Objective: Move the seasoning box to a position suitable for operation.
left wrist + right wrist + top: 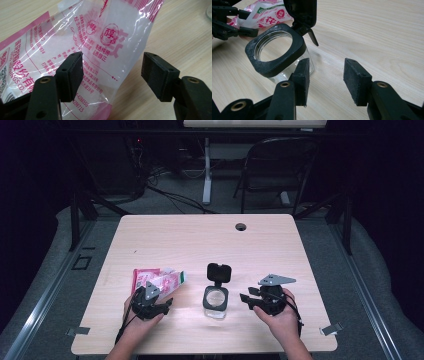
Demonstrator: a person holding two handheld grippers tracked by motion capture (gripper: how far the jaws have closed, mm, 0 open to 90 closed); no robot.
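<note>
Wooden table (165,232): left gripper (112,72) gapes around a pink-and-clear bag (105,37), not squeezing. Right gripper (325,80) waits open, empty, beside the jar (278,53) (lid up). Next: pinch bag.

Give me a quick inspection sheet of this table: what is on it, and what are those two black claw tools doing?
Surface: pale wooden table with a round hole near its far edge.
Job's things: pink and clear printed bag lying flat; clear square jar, black rim, hinged lid flipped open.
Clutter: nothing seen.
Grippers: left gripper open, its jaws over the bag, pads not pressing it; right gripper open beside the jar, holding nothing.
Cables: one trails from each gripper along the wrist; more lie on the floor behind.
Surroundings: dark room, folding chair beyond the table.
</note>
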